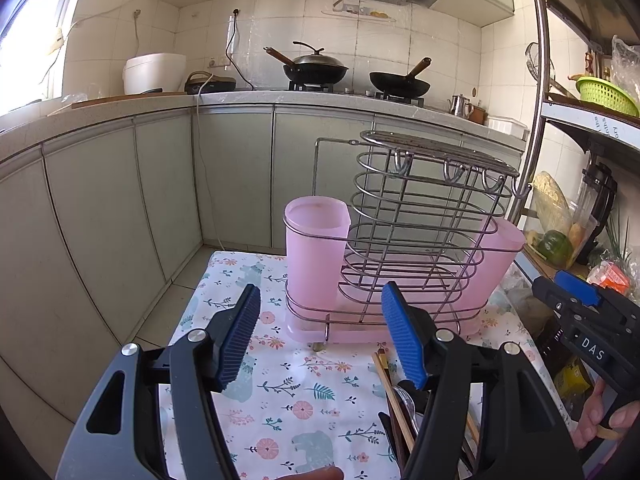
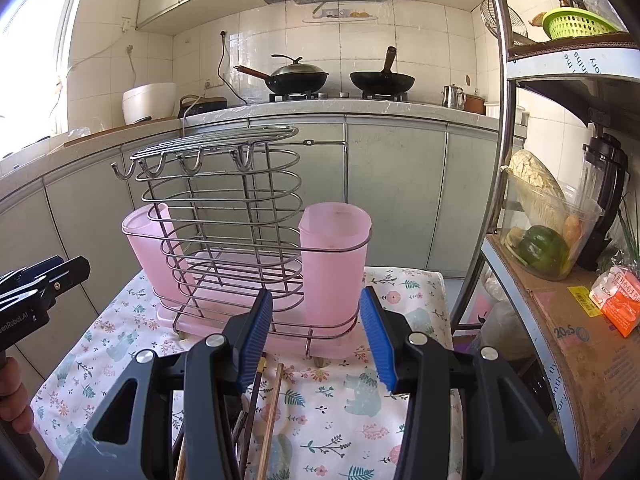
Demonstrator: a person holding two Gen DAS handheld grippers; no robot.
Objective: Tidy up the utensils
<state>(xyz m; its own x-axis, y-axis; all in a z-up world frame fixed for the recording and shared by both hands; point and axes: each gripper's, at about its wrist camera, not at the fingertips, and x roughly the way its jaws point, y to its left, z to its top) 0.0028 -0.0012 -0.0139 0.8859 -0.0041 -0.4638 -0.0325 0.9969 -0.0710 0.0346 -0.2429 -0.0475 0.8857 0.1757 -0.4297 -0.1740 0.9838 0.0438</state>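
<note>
A wire utensil rack (image 1: pixel 420 216) with two pink plastic cups (image 1: pixel 316 240) stands on a small table with a floral cloth (image 1: pixel 288 392); it also shows in the right wrist view (image 2: pixel 224 216), with the nearer pink cup (image 2: pixel 334 256). Chopsticks (image 1: pixel 394 400) and a metal spoon (image 1: pixel 406 398) lie on the cloth in front of the rack, under my left gripper's right finger; the chopsticks (image 2: pixel 272 412) also show in the right wrist view. My left gripper (image 1: pixel 320 334) is open and empty above the cloth. My right gripper (image 2: pixel 316 342) is open and empty, just before the rack.
Kitchen cabinets and a counter with two woks (image 1: pixel 316 68) and a rice cooker (image 1: pixel 154 72) lie beyond. A metal shelf (image 2: pixel 500 120) at the right holds a bowl of vegetables (image 2: pixel 548 236), a blender and a cardboard box (image 2: pixel 580 352).
</note>
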